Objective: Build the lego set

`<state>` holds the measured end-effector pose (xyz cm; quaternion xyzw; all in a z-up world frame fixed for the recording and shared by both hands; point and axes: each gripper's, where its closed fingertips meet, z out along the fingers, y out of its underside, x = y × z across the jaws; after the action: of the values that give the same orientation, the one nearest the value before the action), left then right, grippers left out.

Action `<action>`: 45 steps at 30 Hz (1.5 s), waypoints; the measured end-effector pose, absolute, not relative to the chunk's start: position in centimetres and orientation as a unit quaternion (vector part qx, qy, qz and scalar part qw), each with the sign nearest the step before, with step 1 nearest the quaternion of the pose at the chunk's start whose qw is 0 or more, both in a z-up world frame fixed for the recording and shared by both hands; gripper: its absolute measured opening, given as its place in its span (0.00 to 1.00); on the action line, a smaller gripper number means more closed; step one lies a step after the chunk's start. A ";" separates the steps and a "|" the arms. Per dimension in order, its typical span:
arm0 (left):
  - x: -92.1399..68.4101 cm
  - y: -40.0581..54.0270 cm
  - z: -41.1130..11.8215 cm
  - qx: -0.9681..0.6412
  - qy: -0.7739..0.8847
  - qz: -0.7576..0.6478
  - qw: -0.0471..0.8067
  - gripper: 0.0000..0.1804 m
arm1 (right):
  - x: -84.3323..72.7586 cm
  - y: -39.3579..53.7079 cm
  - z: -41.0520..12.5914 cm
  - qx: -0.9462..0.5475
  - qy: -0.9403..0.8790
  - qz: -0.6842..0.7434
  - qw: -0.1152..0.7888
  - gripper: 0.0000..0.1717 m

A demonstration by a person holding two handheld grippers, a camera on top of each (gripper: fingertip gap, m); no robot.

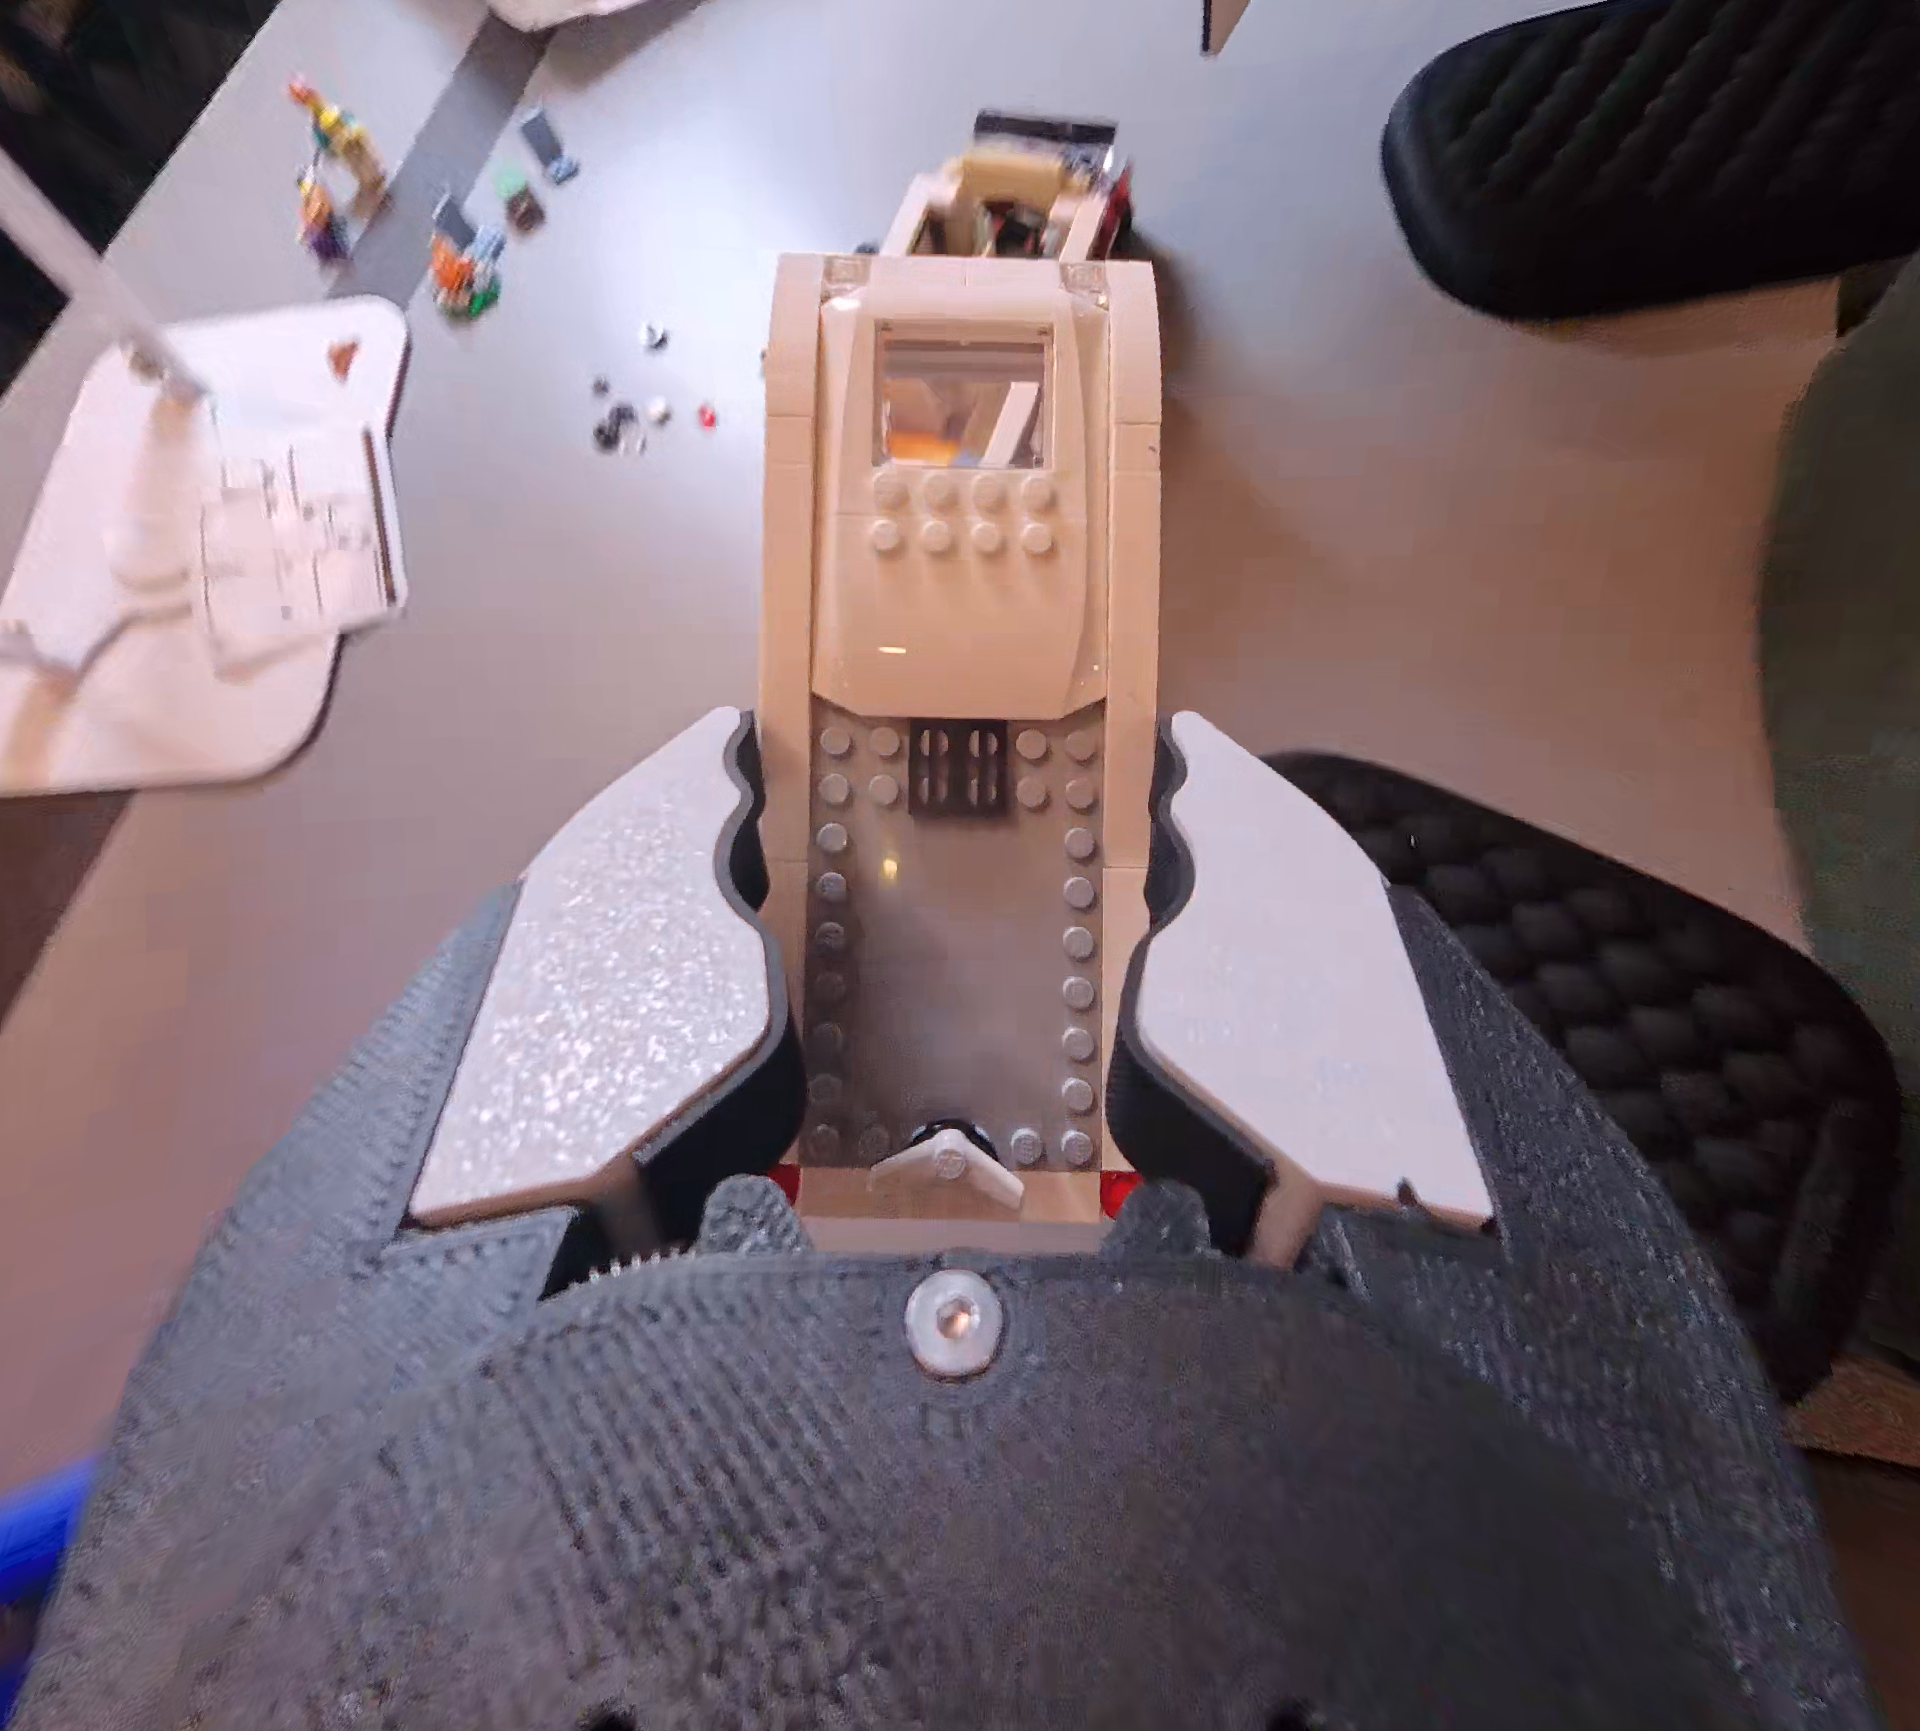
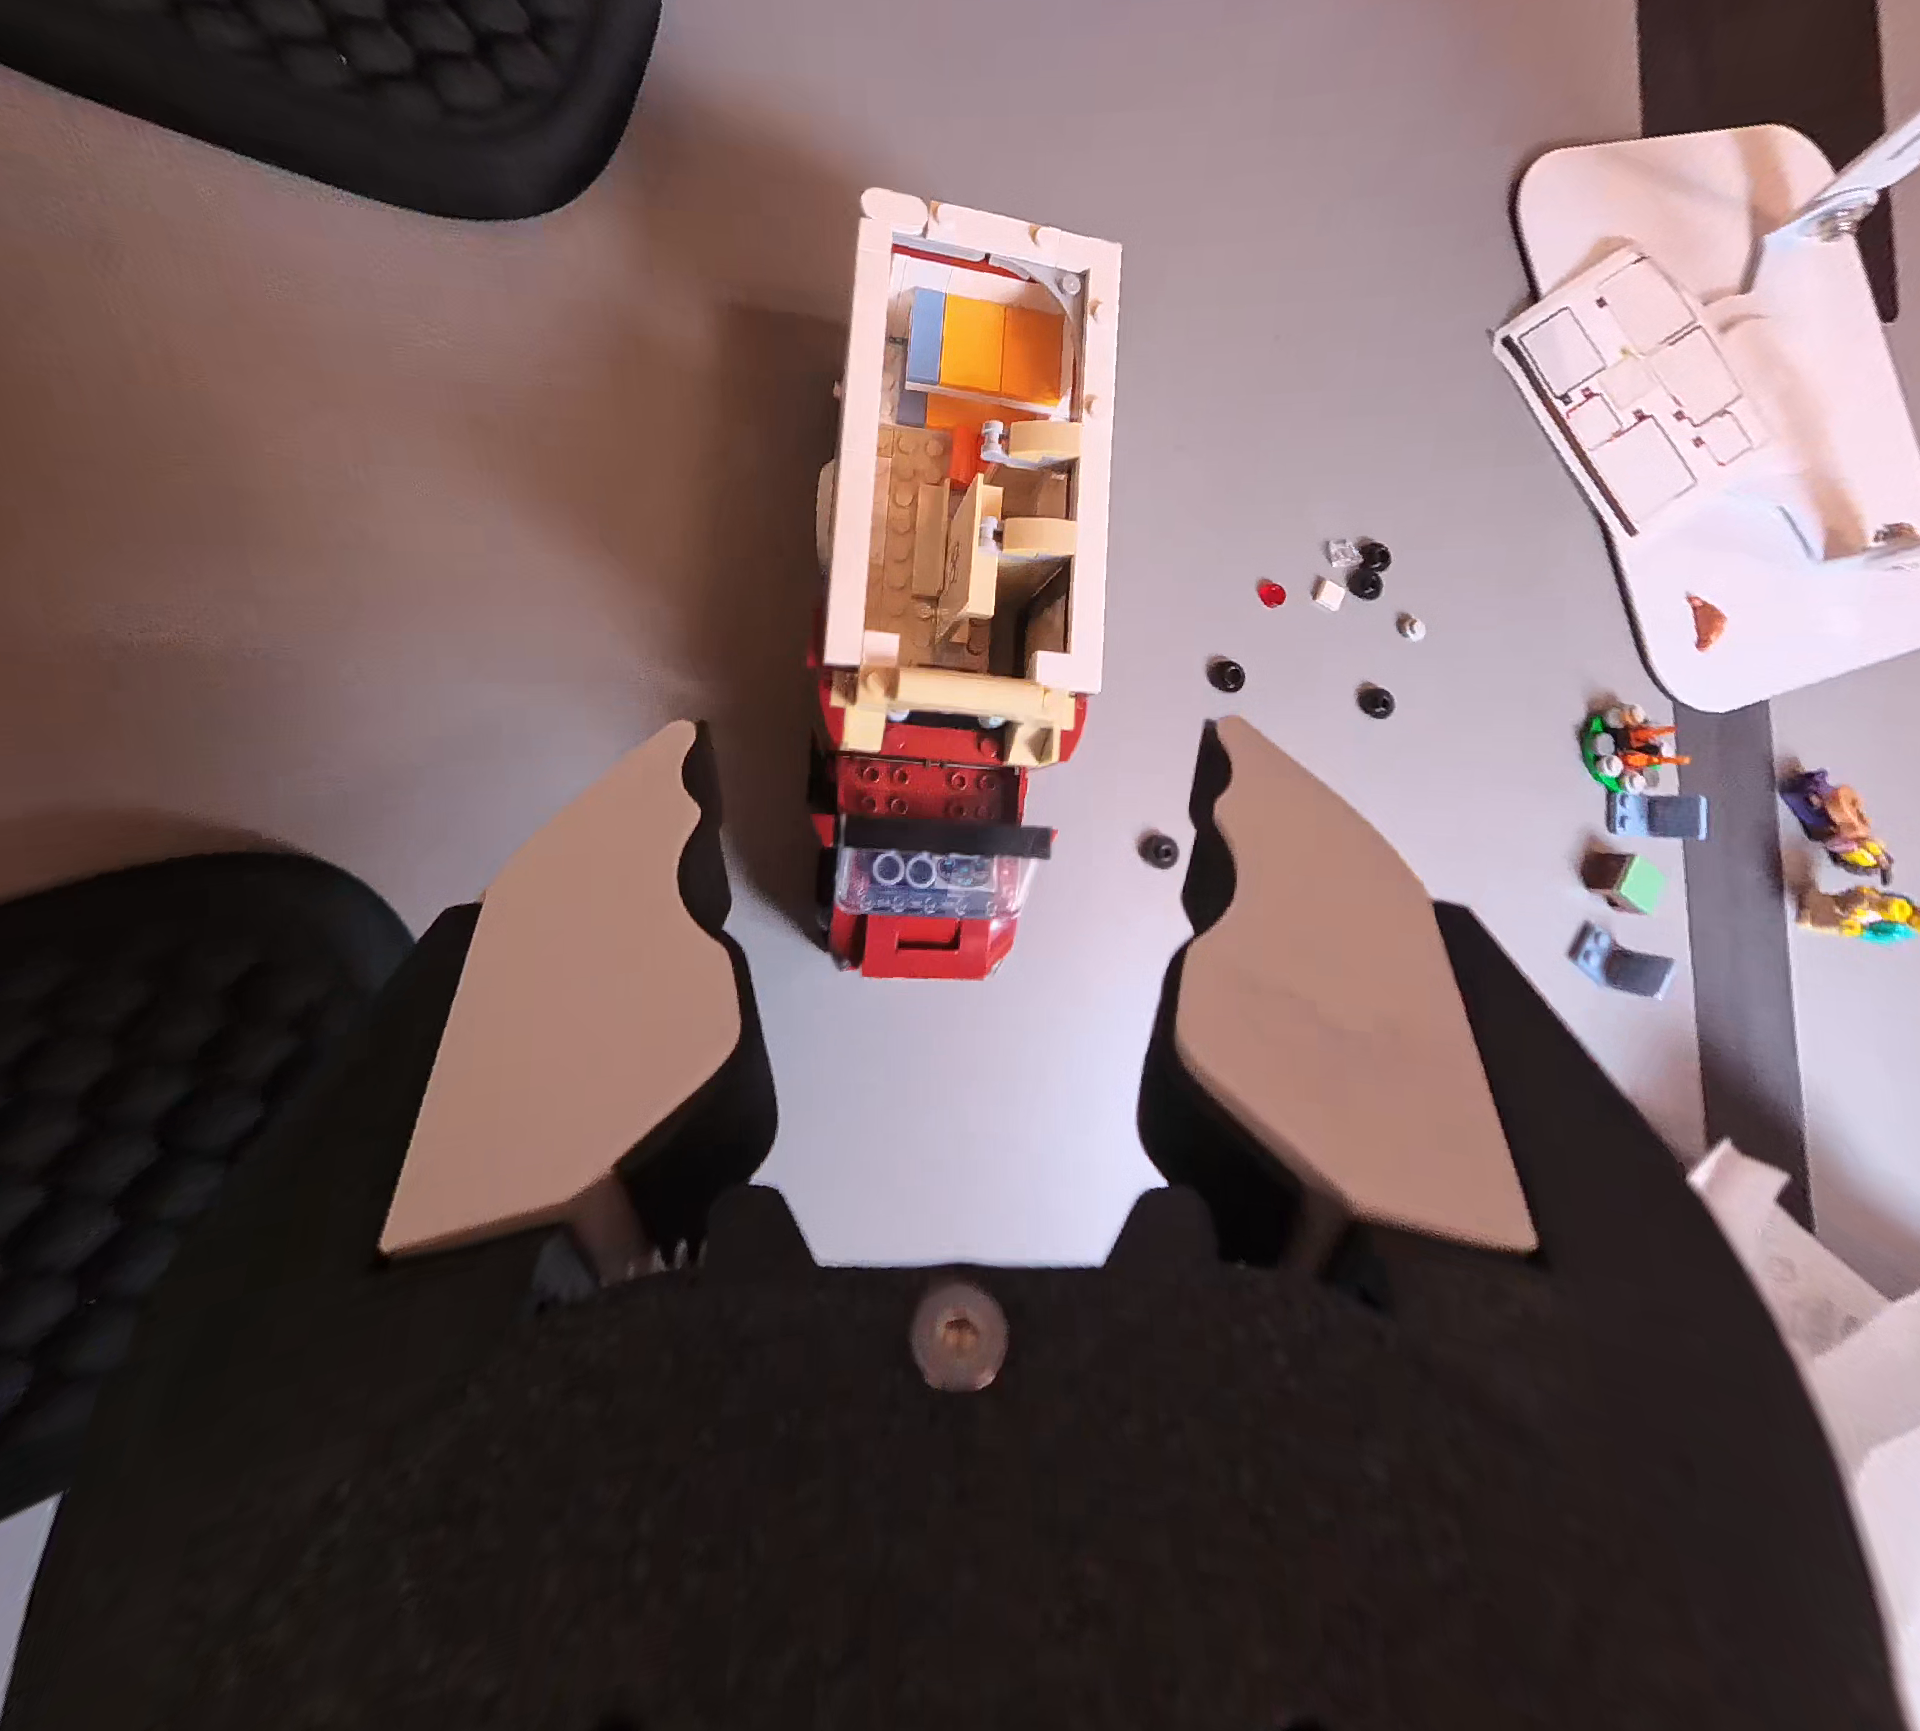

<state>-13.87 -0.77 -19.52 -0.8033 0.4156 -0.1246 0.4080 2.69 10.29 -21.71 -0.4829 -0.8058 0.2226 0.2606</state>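
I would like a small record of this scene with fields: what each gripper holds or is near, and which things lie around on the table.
left gripper: shut on the tan brick roof piece, pads on both its sides
right gripper: open, above the red brick van
van: roofless, interior visible, on the grey table
loose parts: small black, red and white pieces
also near: white stand with a paper sheet, small figures

Grey worktop (image 2: 1299,123) bears an open-topped red-and-cream brick vehicle (image 2: 966,559). Right of the vehicle: loose small pieces (image 2: 1340,585), minifigures (image 2: 1839,850), white board (image 2: 1714,393).
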 end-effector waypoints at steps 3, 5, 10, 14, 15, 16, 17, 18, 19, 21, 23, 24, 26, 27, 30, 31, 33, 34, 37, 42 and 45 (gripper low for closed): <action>-10.7 2.5 -19.3 -0.786 0.473 -0.124 0.378 0.40 | 3.6 10.2 -21.8 -0.495 -0.791 0.231 0.276 0.49; -8.5 4.5 -20.4 -0.777 0.504 -0.140 0.349 0.40 | 4.2 10.1 -22.0 -0.504 -0.781 0.239 0.281 0.48; -5.6 7.7 -23.2 -0.767 0.548 -0.153 0.296 0.40 | 6.4 9.9 -23.3 -0.525 -0.765 0.246 0.279 0.47; -5.2 8.7 -24.0 -0.771 0.546 -0.160 0.287 0.40 | 7.8 10.0 -24.2 -0.538 -0.753 0.257 0.278 0.46; -5.1 8.7 -24.0 -0.771 0.545 -0.163 0.285 0.40 | 7.9 10.1 -24.3 -0.540 -0.749 0.261 0.280 0.46; -5.1 8.7 -24.1 -0.772 0.545 -0.165 0.283 0.40 | 8.0 10.2 -24.4 -0.543 -0.745 0.266 0.282 0.46; -5.1 8.7 -24.2 -0.773 0.544 -0.166 0.279 0.40 | 8.0 10.3 -24.4 -0.544 -0.741 0.271 0.284 0.45; -5.1 8.7 -24.3 -0.775 0.543 -0.166 0.276 0.40 | 7.9 10.4 -24.4 -0.545 -0.738 0.276 0.287 0.45; -5.1 8.7 -24.4 -0.777 0.542 -0.165 0.274 0.40 | 7.8 10.4 -24.5 -0.544 -0.736 0.280 0.289 0.45; -5.1 8.7 -24.5 -0.780 0.538 -0.167 0.273 0.40 | 7.6 10.4 -24.5 -0.541 -0.735 0.284 0.292 0.45; -5.0 8.6 -24.6 -0.782 0.534 -0.175 0.270 0.40 | 7.3 10.2 -24.5 -0.538 -0.736 0.288 0.294 0.45; -4.9 8.6 -24.6 -0.783 0.532 -0.178 0.270 0.40 | 7.1 10.2 -24.5 -0.537 -0.736 0.289 0.294 0.45; -4.9 8.5 -24.7 -0.786 0.530 -0.181 0.263 0.40 | 6.9 10.1 -24.4 -0.534 -0.737 0.291 0.294 0.44; -4.9 8.5 -24.8 -0.786 0.530 -0.181 0.261 0.40 | 6.8 10.0 -24.4 -0.532 -0.738 0.293 0.295 0.44; -4.6 8.5 -24.7 -0.785 0.528 -0.193 0.260 0.39 | 6.5 9.7 -24.4 -0.527 -0.738 0.300 0.296 0.44; -4.4 8.5 -24.6 -0.784 0.527 -0.196 0.263 0.39 | 6.3 9.7 -24.3 -0.525 -0.739 0.300 0.296 0.43; -4.4 8.6 -24.5 -0.784 0.528 -0.195 0.262 0.39 | 6.0 9.7 -24.3 -0.522 -0.740 0.302 0.299 0.43; -4.4 8.7 -24.5 -0.784 0.529 -0.193 0.261 0.40 | 5.8 9.7 -24.2 -0.520 -0.740 0.303 0.301 0.43; -4.3 8.7 -24.2 -0.781 0.528 -0.195 0.269 0.41 | 5.1 9.9 -23.9 -0.517 -0.738 0.307 0.307 0.43; -4.9 7.9 -22.8 -0.779 0.514 -0.192 0.304 0.45 | 3.9 10.7 -23.5 -0.521 -0.726 0.315 0.320 0.47; -6.7 6.9 -23.0 -0.788 0.500 -0.175 0.314 0.49 | 3.1 11.0 -23.3 -0.523 -0.718 0.327 0.322 0.49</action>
<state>-6.70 6.87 -22.98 -0.7881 0.5000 -0.1748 0.3136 3.08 10.99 -23.34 -0.5226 -0.7183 0.3271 0.3223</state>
